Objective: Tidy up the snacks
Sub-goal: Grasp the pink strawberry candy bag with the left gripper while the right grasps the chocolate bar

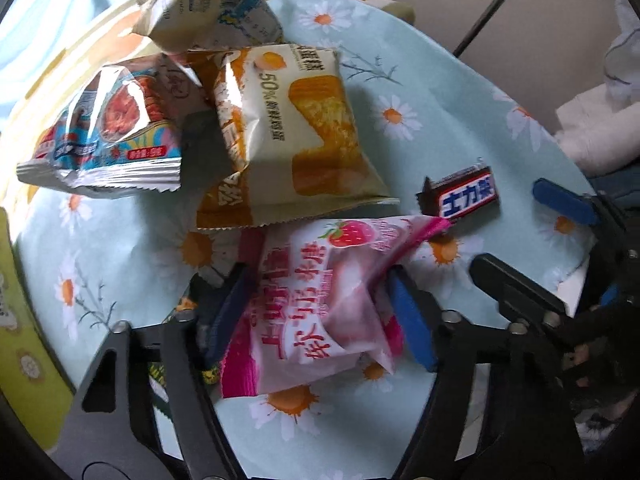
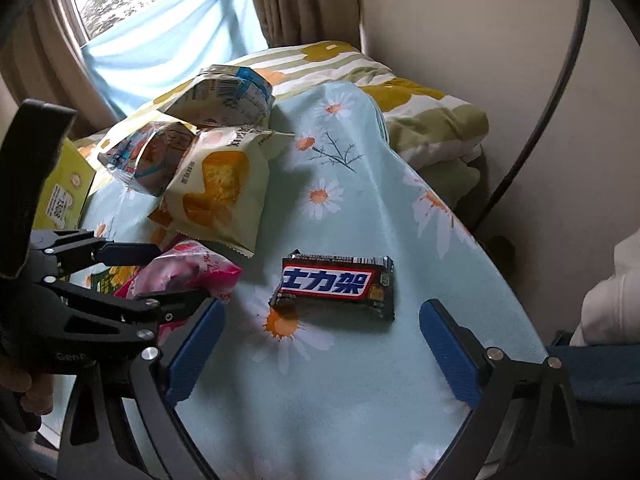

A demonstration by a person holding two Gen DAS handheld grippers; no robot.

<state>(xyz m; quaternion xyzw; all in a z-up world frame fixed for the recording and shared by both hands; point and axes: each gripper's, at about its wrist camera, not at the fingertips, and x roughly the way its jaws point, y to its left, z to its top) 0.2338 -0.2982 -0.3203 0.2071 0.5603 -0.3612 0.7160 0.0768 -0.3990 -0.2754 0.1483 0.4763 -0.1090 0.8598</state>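
Note:
A pink strawberry packet [image 1: 320, 304] lies on the daisy-print cloth [image 1: 440, 92], and my left gripper [image 1: 318, 312] is shut on it, its blue pads pressing both sides so the wrapper bulges. The right wrist view shows the same packet [image 2: 200, 270] between the left gripper's black fingers [image 2: 120, 252]. A dark chocolate bar [image 2: 336, 286] with a red, white and blue label lies flat just beyond my right gripper [image 2: 324, 356]. That gripper stands open with nothing between its pads. In the left wrist view the bar [image 1: 464, 196] lies left of the right gripper [image 1: 532, 240].
A pile of snacks sits behind: a yellow cake packet [image 1: 288, 132], a blue and red packet [image 1: 112, 128] and a cream and blue packet [image 1: 208, 8]. A yellow-green box [image 2: 64, 188] stands at the left edge. Bedding [image 2: 420, 108] lies beyond the cloth.

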